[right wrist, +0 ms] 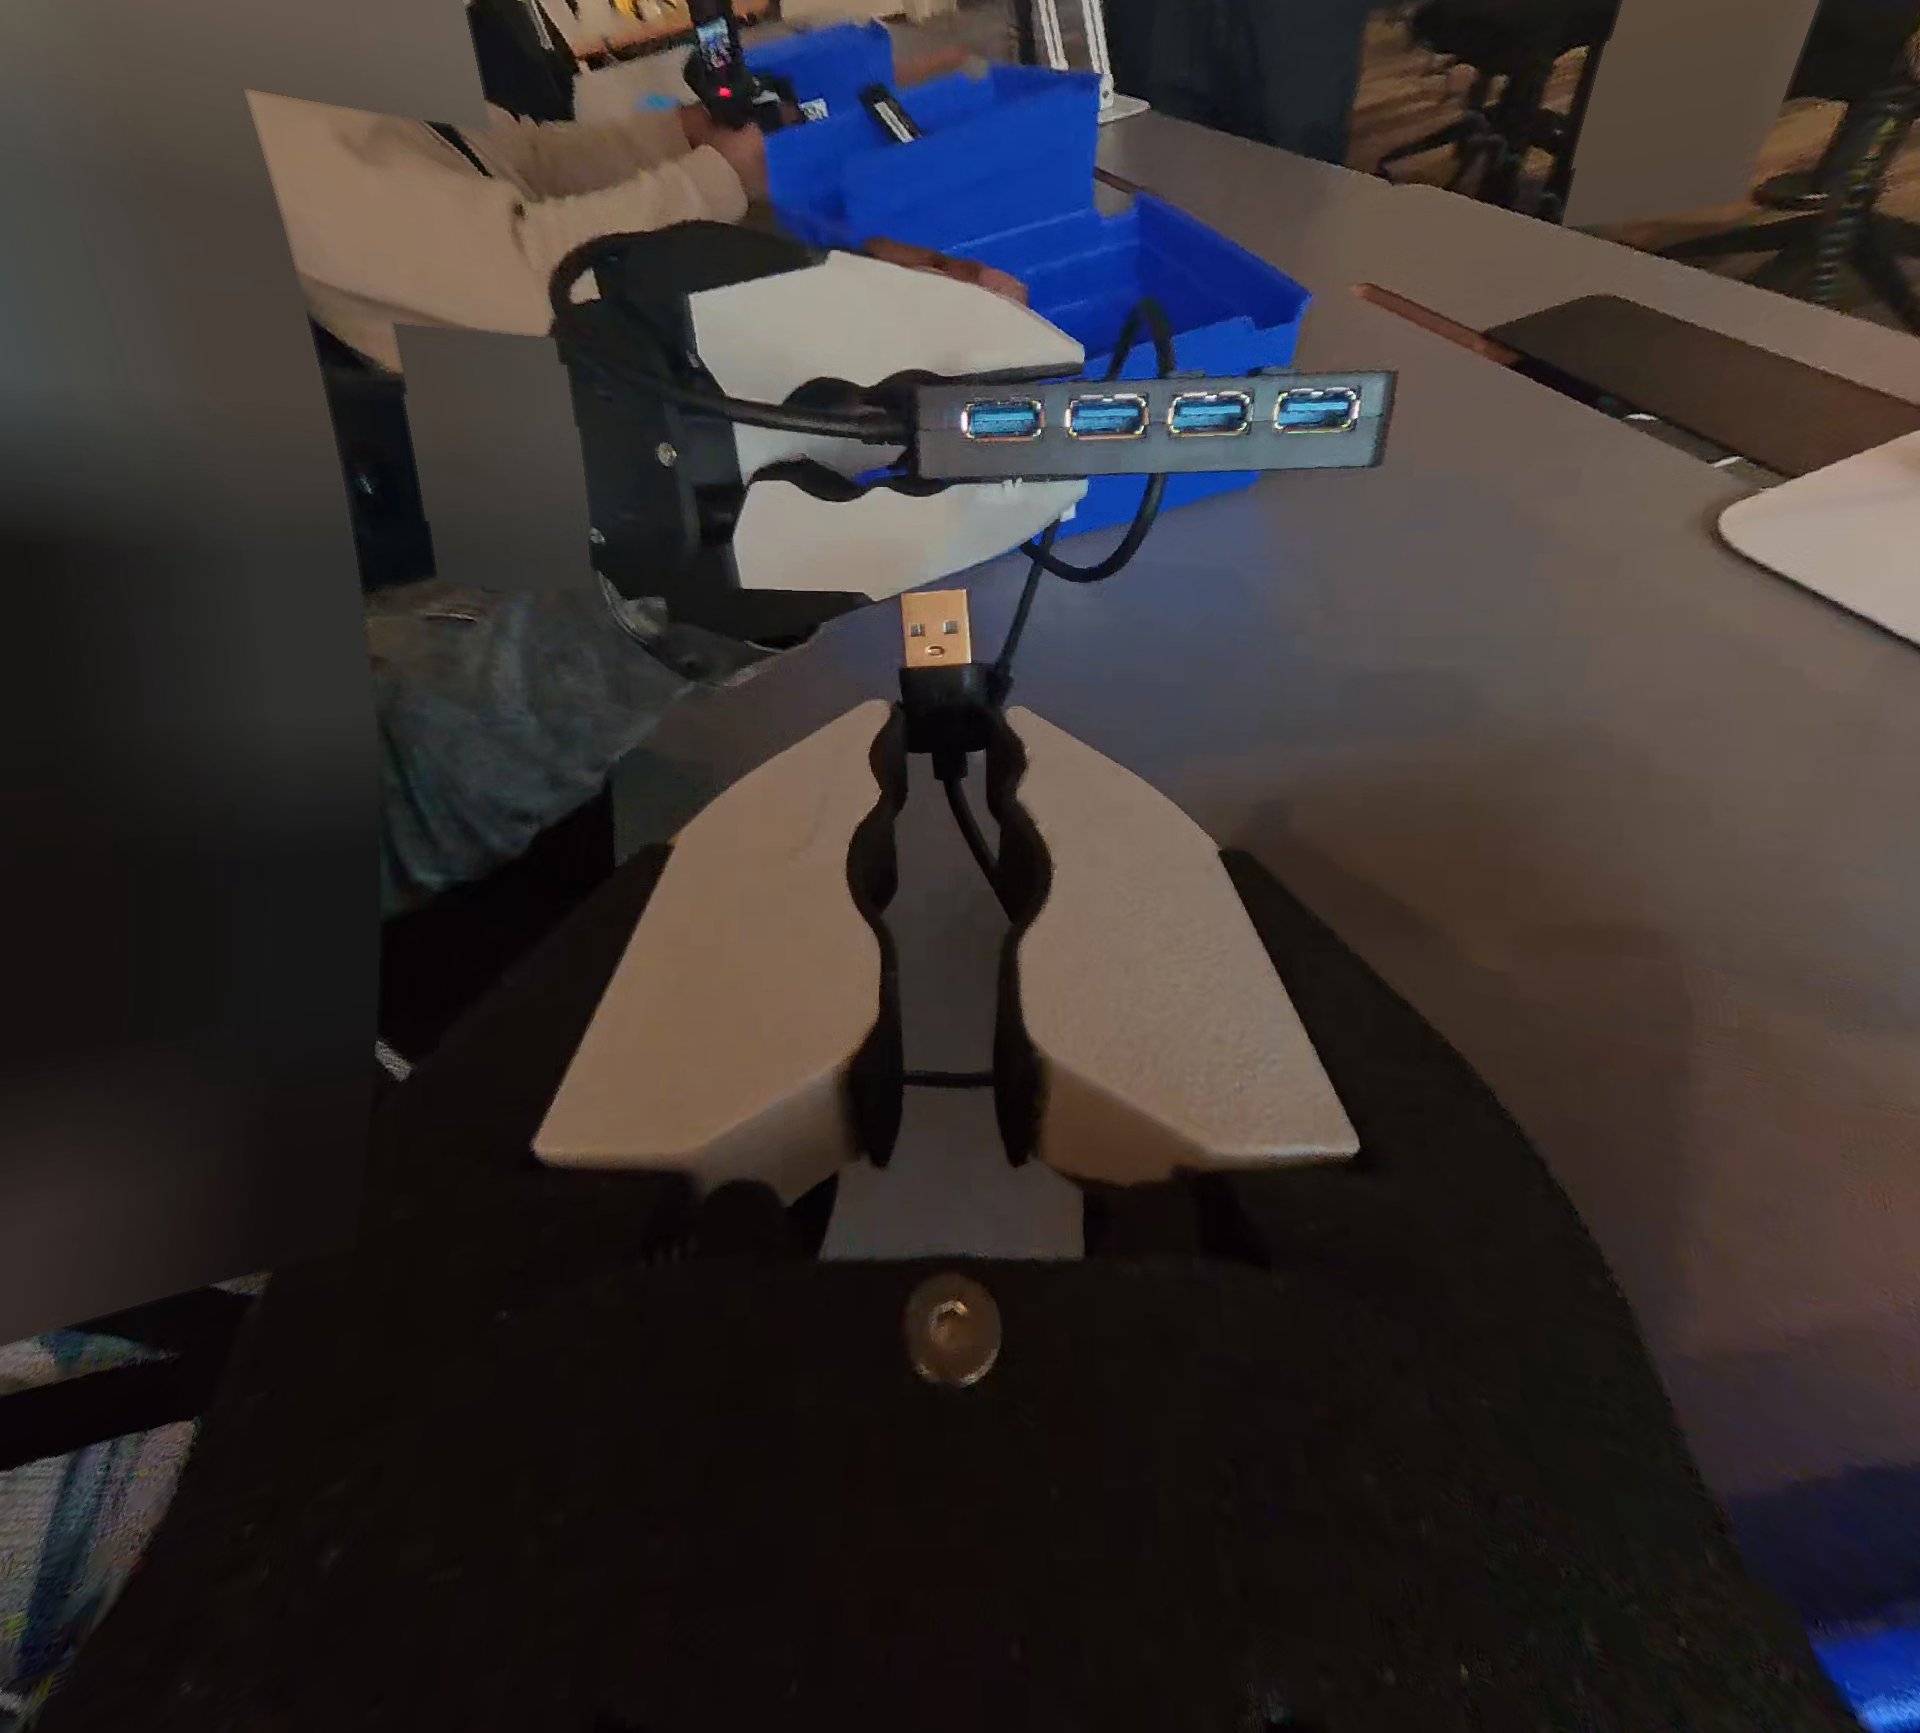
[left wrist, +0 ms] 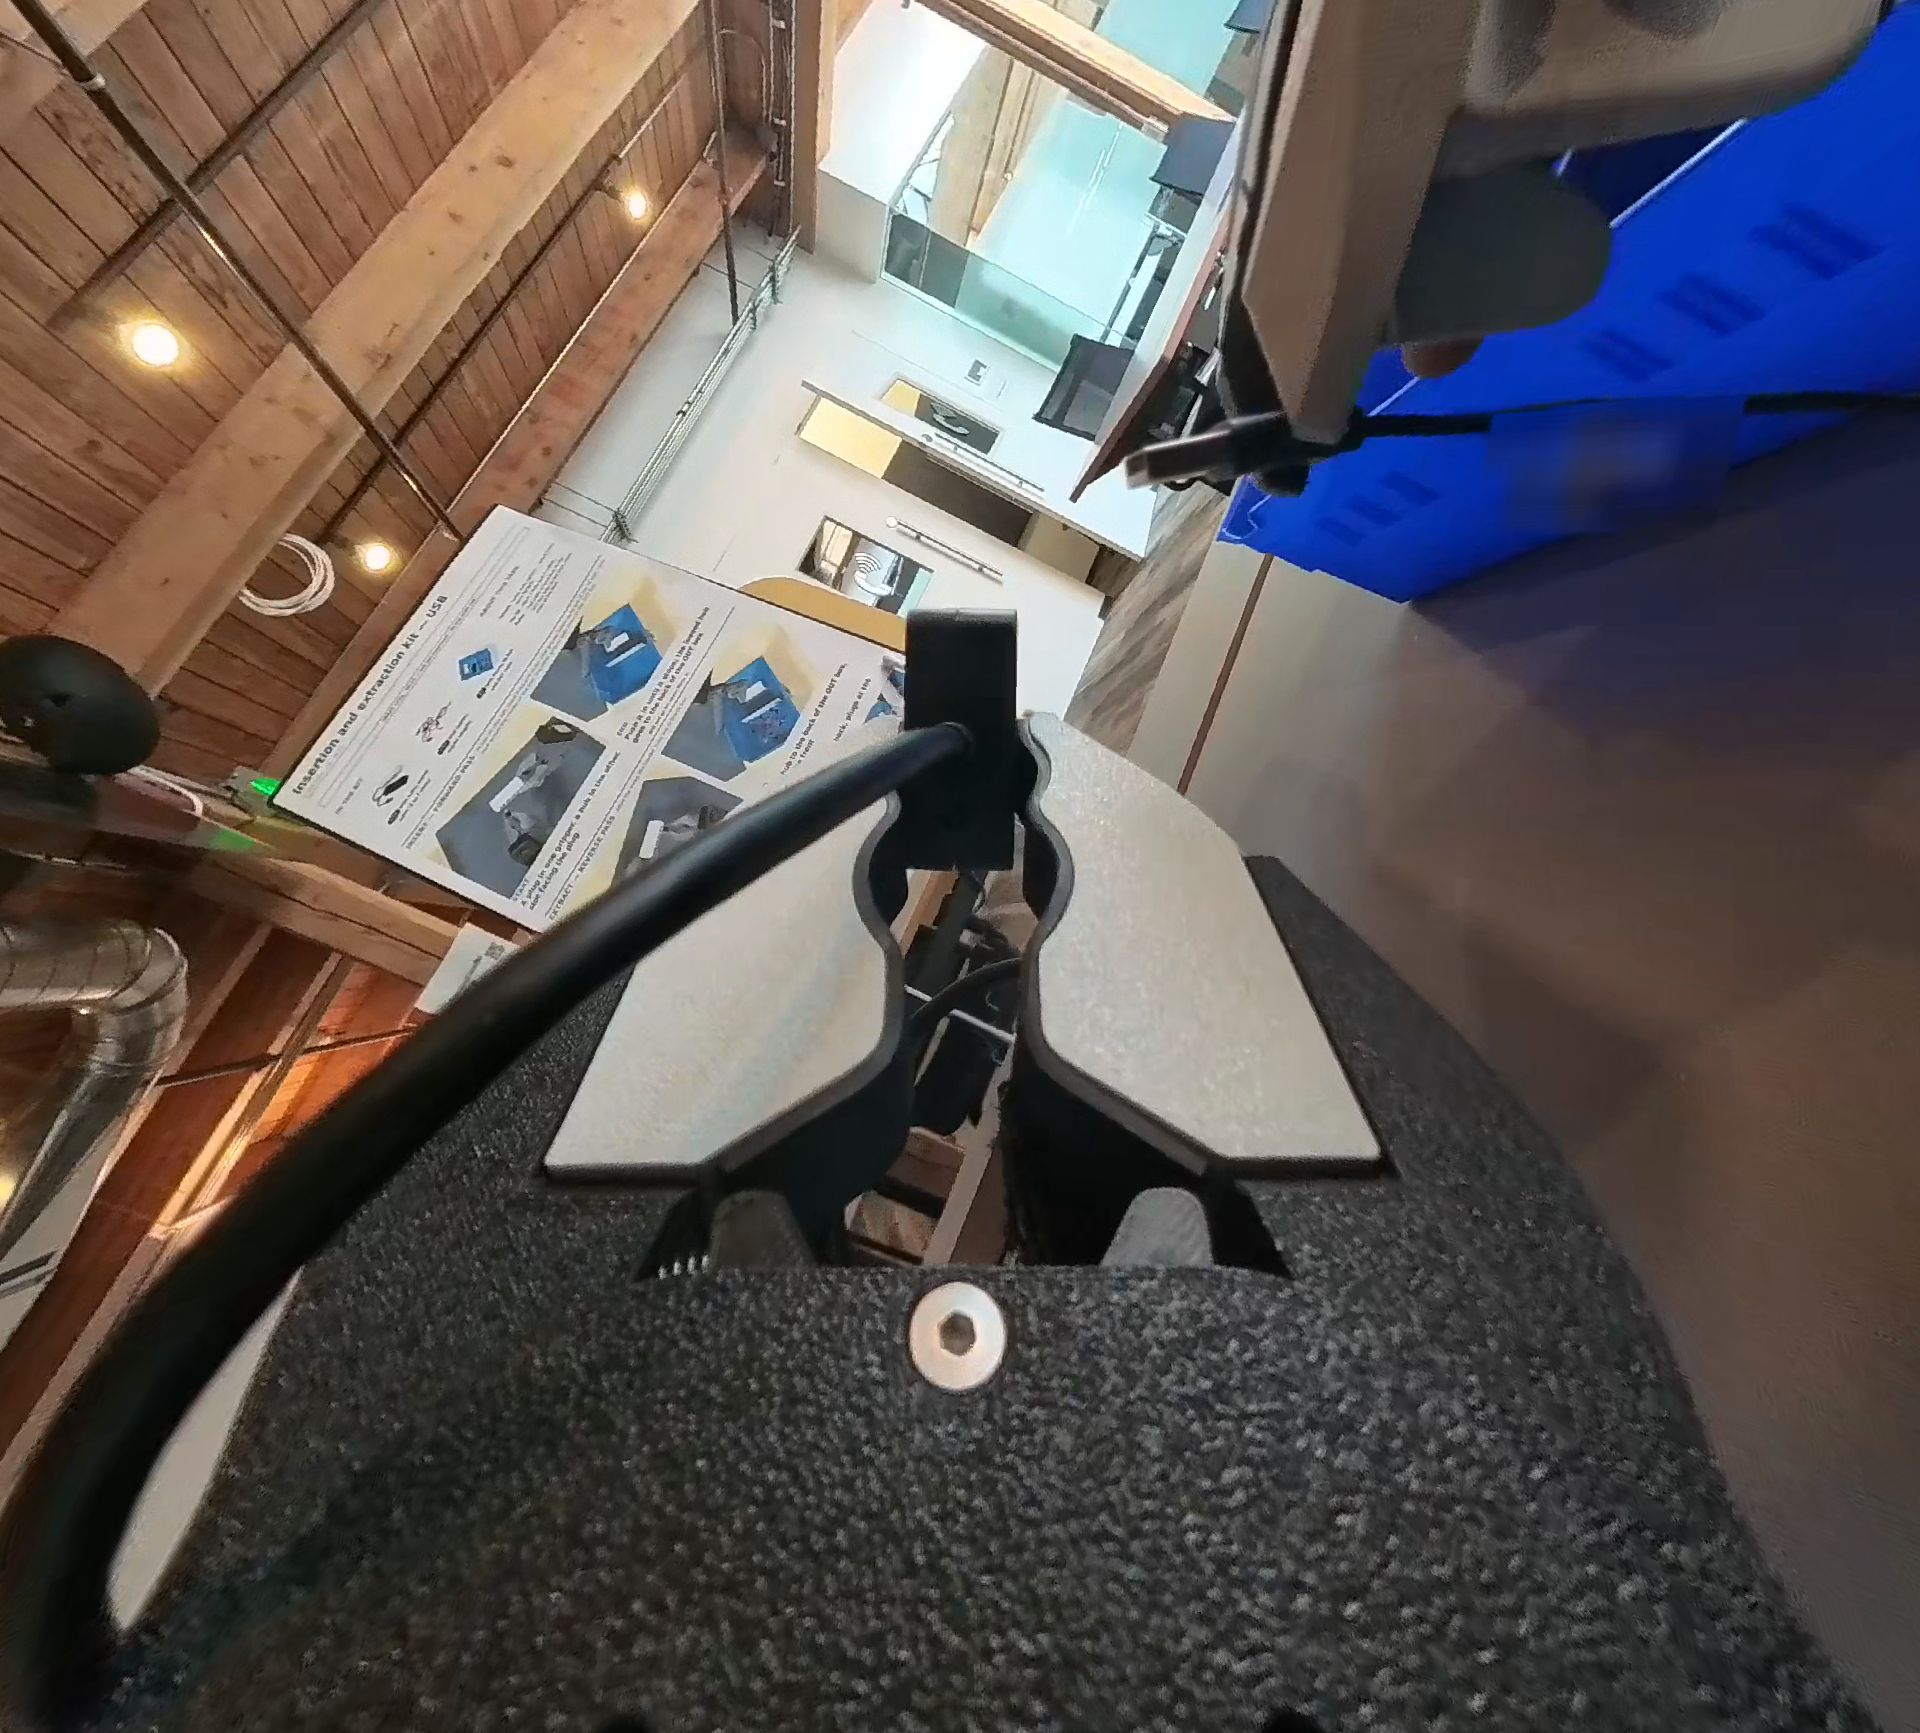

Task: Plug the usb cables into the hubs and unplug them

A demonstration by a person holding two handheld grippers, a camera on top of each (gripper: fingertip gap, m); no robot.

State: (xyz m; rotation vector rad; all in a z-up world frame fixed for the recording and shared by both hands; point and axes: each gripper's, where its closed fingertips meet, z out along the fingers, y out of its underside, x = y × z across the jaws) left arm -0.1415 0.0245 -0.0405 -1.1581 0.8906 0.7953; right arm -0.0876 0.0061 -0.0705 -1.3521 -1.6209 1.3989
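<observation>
In the right wrist view, my right gripper point(right wrist: 948, 722) is shut on the black grip of a USB cable plug point(right wrist: 935, 629), whose metal tip points up and forward. Just beyond it, my left gripper point(right wrist: 1081, 431) is shut on one end of a long black USB hub point(right wrist: 1153, 426), held level in the air with several blue ports facing me. The plug tip is below the hub's left ports and not touching it. In the left wrist view the hub point(left wrist: 961, 675) shows end-on between my left gripper's point(left wrist: 961, 779) fingers, and the right gripper point(left wrist: 1278, 436) holds the plug point(left wrist: 1184, 457) at upper right.
Blue plastic bins point(right wrist: 1195, 281) stand on the dark grey table point(right wrist: 1455, 748) behind the hub and also show in the left wrist view point(left wrist: 1714, 333). The hub's black cable point(left wrist: 416, 1091) loops left. A printed instruction sheet point(left wrist: 582, 707) stands behind. A white pad point(right wrist: 1839, 530) lies at right. A person's sleeve point(right wrist: 416, 208) is at left. Left tips to right tips: about 7 cm.
</observation>
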